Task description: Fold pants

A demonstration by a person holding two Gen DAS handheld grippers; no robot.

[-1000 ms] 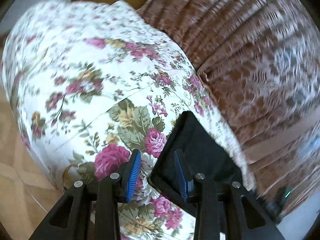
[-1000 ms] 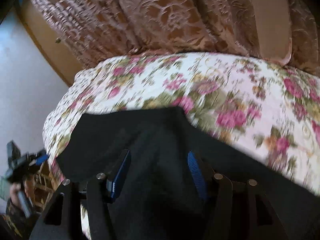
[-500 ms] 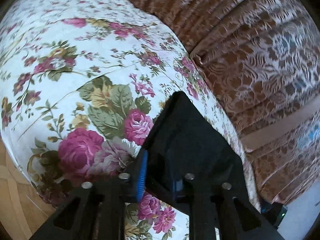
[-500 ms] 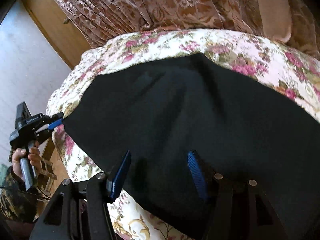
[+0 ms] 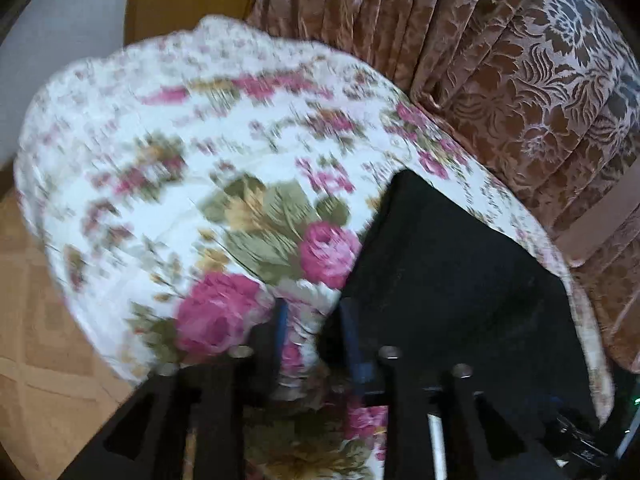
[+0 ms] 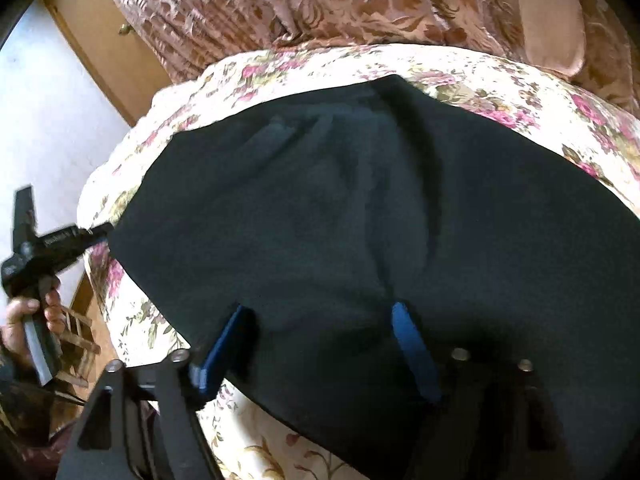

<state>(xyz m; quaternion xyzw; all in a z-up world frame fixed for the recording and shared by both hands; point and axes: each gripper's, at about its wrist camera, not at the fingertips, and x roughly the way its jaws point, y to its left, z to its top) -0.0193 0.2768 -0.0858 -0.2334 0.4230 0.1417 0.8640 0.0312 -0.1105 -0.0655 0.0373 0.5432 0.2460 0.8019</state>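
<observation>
In the left wrist view, your left gripper point(image 5: 314, 326) has its jaws parted, gripping nothing, just beside the black pants' point(image 5: 452, 280) corner on the floral bedspread point(image 5: 160, 160). In the right wrist view, your right gripper point(image 6: 324, 344) hovers wide open over the pants point(image 6: 340, 208), which lie spread flat; all folding remains.

The left wrist camera is looking close along the bedspread's point(image 5: 168, 168) left edge toward the curtain point(image 5: 520, 80). The right wrist camera is looking down over the pants point(image 6: 340, 220) toward the same curtain, catching the left gripper point(image 6: 102, 232) at the pants' left corner.
</observation>
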